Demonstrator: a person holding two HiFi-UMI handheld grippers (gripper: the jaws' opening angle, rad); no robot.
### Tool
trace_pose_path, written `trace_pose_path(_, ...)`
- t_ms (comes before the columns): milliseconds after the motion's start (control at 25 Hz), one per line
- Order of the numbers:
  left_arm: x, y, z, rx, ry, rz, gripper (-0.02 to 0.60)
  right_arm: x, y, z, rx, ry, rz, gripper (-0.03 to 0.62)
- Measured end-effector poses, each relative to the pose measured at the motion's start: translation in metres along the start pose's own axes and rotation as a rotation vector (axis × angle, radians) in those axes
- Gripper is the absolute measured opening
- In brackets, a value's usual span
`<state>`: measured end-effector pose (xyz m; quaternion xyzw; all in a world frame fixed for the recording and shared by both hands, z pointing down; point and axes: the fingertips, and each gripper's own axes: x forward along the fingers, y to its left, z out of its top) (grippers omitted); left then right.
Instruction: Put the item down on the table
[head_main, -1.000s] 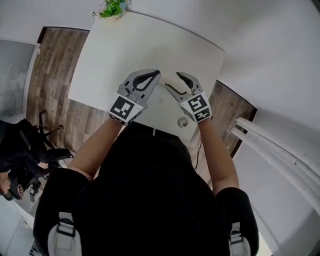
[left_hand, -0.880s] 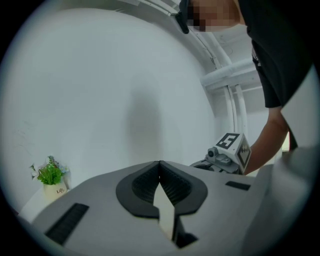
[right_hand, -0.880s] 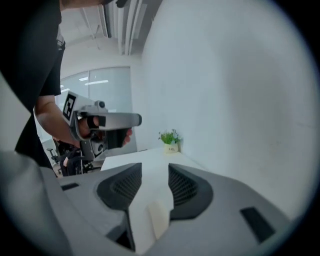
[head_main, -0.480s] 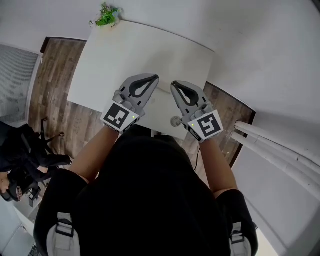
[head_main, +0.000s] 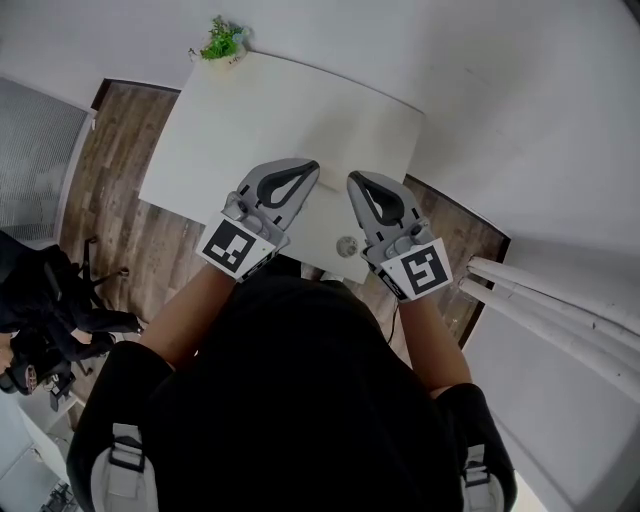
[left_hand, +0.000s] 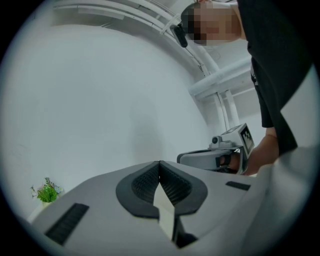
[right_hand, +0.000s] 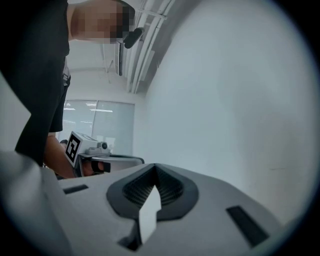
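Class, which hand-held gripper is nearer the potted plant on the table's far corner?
Left. The left hand-held gripper is over the near edge of the table, on the side of the plant; the right hand-held gripper is beside it, farther away.

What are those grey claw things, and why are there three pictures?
They are hand-held grabbers. A person holds one in each hand: the left gripper and the right gripper. The big picture comes from a camera on the person's head, looking down. The other two come from small cameras riding on each grabber, looking along its jaws. Below is a white table with a little green plant at its far corner. Both grabbers are shut and hold nothing. The right one's jaws have just closed, with nothing between them.
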<state>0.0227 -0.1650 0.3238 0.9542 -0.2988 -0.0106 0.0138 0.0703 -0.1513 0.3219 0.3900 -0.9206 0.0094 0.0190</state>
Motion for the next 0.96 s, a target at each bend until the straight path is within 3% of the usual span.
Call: trace_pose_path(960, 0.002, -0.014, 0.001, 0.015, 0.010, -0.007, -0.006, -0.006, -0.003, -0.004, 0.015, 0.038, -0.041, 0.003)
